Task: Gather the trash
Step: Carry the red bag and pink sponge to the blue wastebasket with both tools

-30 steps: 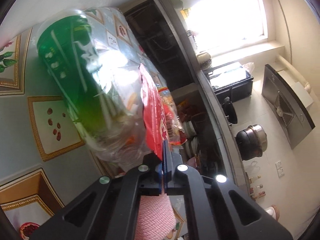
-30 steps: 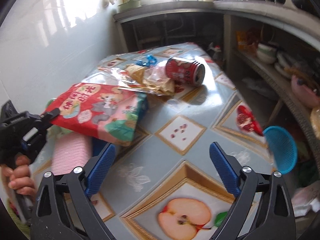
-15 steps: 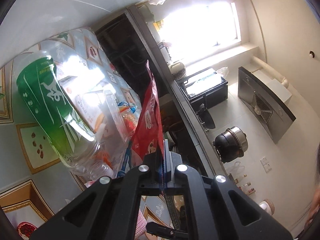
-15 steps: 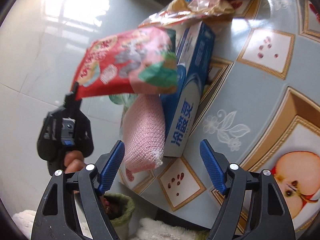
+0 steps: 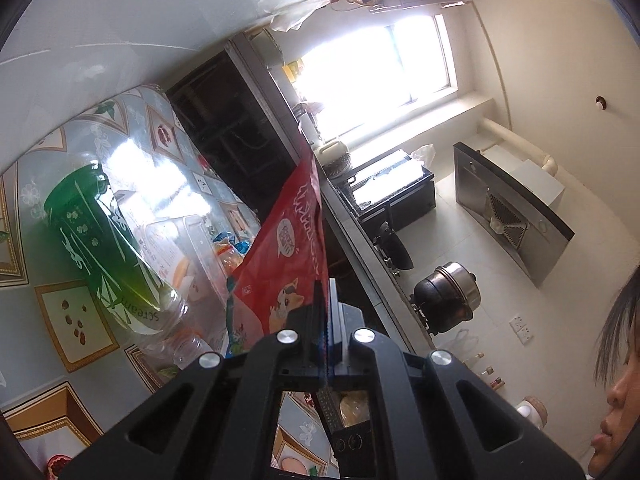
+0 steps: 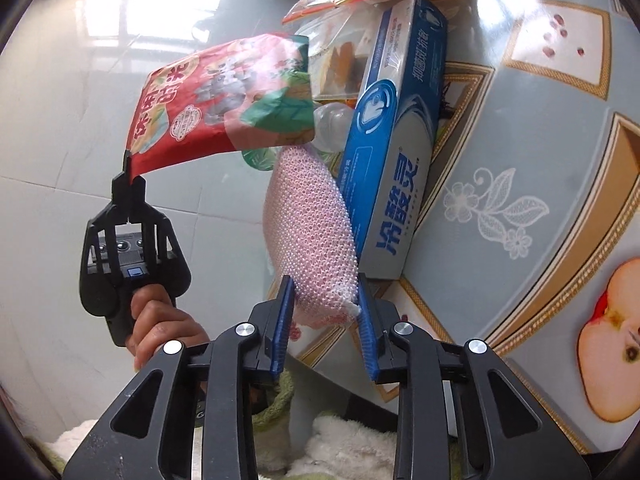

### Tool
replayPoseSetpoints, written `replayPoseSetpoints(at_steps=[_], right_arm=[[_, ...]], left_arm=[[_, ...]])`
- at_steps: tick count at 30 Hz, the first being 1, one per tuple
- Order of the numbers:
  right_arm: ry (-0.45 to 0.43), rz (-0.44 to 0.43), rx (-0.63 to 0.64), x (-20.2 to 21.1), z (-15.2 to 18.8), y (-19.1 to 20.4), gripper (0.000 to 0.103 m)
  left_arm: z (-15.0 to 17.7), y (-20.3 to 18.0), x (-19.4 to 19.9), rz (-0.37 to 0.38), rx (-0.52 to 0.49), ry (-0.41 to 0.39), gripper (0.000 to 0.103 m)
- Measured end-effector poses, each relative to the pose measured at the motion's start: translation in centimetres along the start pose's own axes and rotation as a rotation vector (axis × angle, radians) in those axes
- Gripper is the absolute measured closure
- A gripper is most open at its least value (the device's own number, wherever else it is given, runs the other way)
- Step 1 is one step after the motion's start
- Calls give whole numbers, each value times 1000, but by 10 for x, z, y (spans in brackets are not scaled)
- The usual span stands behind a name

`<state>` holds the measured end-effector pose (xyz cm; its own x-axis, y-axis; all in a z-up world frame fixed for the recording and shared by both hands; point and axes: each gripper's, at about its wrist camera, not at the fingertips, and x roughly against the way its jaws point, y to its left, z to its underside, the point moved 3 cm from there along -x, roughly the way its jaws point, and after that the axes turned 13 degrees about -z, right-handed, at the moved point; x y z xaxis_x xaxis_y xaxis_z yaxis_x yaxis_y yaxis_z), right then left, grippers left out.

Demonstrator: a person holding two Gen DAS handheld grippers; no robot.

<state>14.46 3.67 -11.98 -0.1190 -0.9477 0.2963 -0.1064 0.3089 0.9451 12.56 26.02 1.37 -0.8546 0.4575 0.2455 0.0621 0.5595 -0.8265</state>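
From the left wrist view, the left claw (image 5: 326, 320) is clamped tight on the edge of a red snack bag (image 5: 288, 240), which it holds up in the air above the patterned surface (image 5: 36, 240). A green bottle (image 5: 96, 252) lies on that surface beside clear packaging.

From the right wrist view, the right claw (image 6: 326, 312) is closing, a pink mesh sponge (image 6: 312, 232) between its blue pads (image 6: 282, 320), both touching its near end. The sponge lies at the surface's edge against a blue box (image 6: 396, 140). To the left, a hand (image 6: 160, 328) holds the other claw, the red bag hanging from its tip.
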Motion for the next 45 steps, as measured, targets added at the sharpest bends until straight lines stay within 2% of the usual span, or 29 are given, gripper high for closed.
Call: replayPoseSetpoints(at_steps=[8,14,19,23,27,34,39,42,45], right_arm=[[-42,-51,32,1,6,6,78],[-99,-62,79,16,20,9,78],[-189,-60,105,45,32,6,78],[-303,-49,97,93,44,-5,78],[-439,-30,91,142,55,-18,78],[-715,54,36,233,86,-57,78],[-894,178,-35,290,99,-99,78],[-953,284,-81,308,96,-125,78],[-978,370,-116,331,80,-148,78]], left_arm=[[1,-13,12,26,-22,-19,103],[6,-39,20,70,-82,-21,103],[15,-71,11,99,-151,6,103],[27,-102,-9,122,-213,45,103],[47,-134,-44,145,-272,116,103],[108,-194,-130,168,-384,280,103],[165,-227,-199,152,-469,408,103],[196,-242,-243,120,-515,483,103],[231,-248,-298,52,-557,588,103]])
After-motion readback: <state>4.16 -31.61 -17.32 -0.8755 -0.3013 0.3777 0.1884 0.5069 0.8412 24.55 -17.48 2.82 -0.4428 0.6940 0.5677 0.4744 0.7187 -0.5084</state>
